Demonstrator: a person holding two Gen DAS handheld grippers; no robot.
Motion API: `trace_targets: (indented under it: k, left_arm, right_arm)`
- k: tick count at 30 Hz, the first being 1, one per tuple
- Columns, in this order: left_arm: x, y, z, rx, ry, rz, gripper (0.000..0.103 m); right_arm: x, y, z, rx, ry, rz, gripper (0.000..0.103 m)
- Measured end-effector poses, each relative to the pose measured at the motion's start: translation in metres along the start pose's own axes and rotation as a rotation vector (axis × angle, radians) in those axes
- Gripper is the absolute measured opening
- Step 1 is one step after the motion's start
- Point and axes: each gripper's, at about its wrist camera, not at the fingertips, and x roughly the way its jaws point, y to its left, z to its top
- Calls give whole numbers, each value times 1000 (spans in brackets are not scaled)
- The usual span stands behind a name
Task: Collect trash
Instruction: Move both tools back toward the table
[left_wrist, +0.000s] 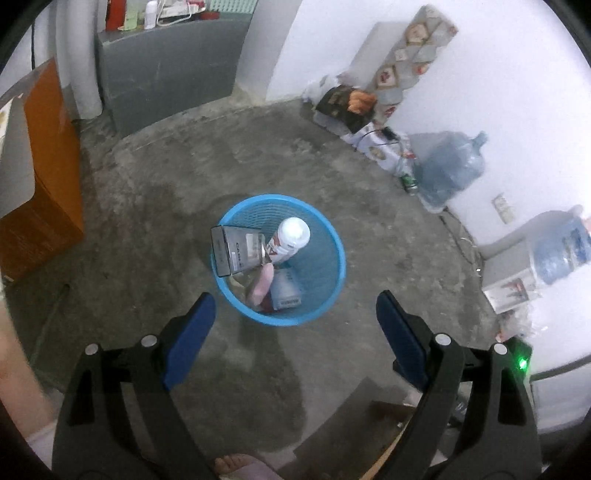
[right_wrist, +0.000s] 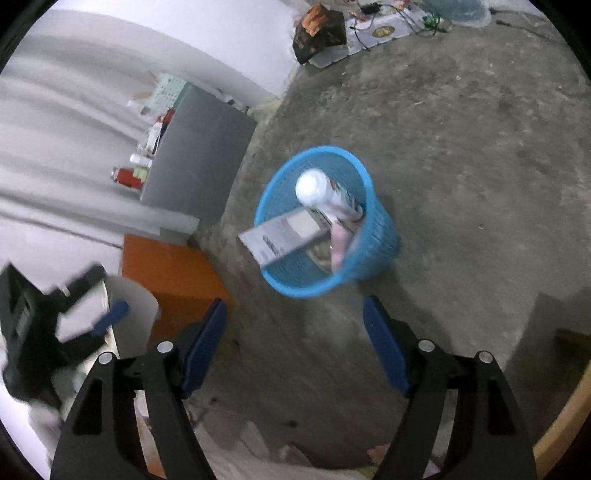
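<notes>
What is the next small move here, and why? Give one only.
Probably turn away from the blue basket to look for more trash. Both the left gripper and right gripper stand open with nothing between the fingers, and the grey box and white bottle already sit in the basket. The bare concrete floor around it shows no loose litter.

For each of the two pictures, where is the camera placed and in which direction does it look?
Left wrist view: sits on the left claw, looks steeply down at the blue basket on the concrete floor; open fingers and a bare foot show.
Right wrist view: sits on the right claw, looks down, rolled sideways; open fingers show, the left claw at far left.
Both share the basket, white bottle and grey box.
</notes>
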Motion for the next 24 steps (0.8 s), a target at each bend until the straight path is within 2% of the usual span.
trace_targets:
  k: [7,10,14,18,24]
  left_arm:
    - [-84,5,-43,-10,-111,-72,84]
    - [-119,8,-63,-3,-161,-94,84]
    - [-167,18,-94,-2,-230,-112,84]
    - [-210,41,-127,-13,-289,-90,84]
    - [-278,93,-181,-90,-396,-18,84]
  right_arm:
    - [-50,31,-51,-169,-79,-65,74]
    - [-66,56,-68,-261,-101,-71,74]
    - [-80,98,-87,-372,-128,-38,77]
    - [-91,128,-109,-451,-150,-3,80]
    - [-105,162,-140,-541,-153,29,81]
